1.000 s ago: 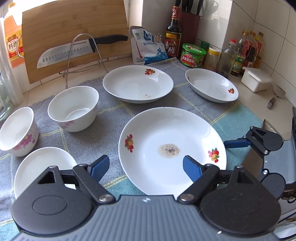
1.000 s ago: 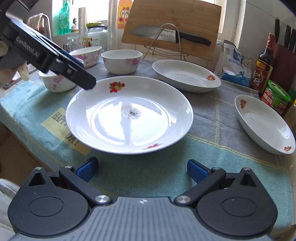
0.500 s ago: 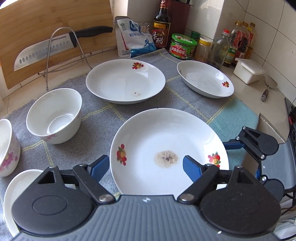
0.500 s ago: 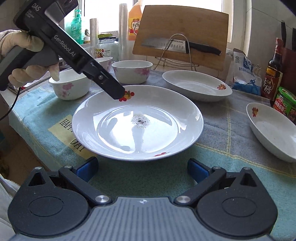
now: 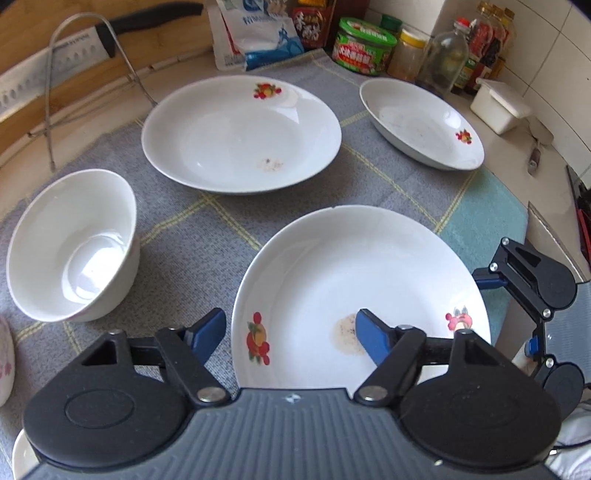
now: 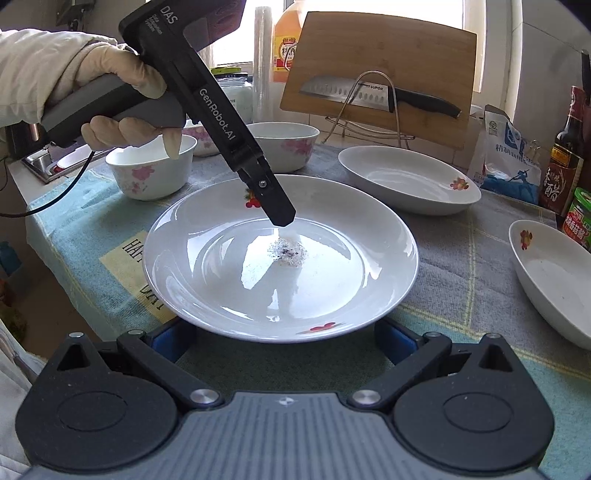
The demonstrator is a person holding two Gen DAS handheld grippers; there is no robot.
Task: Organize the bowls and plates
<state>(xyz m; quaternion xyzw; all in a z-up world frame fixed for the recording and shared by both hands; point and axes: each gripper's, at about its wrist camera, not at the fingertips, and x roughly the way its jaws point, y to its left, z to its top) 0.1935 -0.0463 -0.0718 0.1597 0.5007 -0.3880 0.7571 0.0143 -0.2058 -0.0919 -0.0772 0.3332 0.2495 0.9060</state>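
Note:
A large white plate [image 5: 354, 280] with fruit prints and a dried stain lies on the towel; it also shows in the right wrist view [image 6: 280, 266]. My left gripper [image 5: 291, 336] is open, its right finger over the plate and its left finger outside the rim. In the right wrist view the left gripper [image 6: 280, 214] hangs over the plate's middle. My right gripper [image 6: 284, 339] is open at the plate's near edge, fingers partly hidden under the rim. A second plate [image 5: 240, 133], a third plate [image 5: 421, 122] and a white bowl [image 5: 74, 247] lie beyond.
Two flowered bowls [image 6: 151, 166] [image 6: 284, 144] stand at the left. A cutting board with a knife [image 6: 376, 92] on a wire rack, a salt bag [image 5: 255, 33], jars and bottles [image 5: 362, 48] line the back. A white box [image 5: 498, 107] sits at the right.
My left gripper has moved forward and right over the large plate. My right gripper has moved closer to the plate's near edge, with its fingertips now under the rim.

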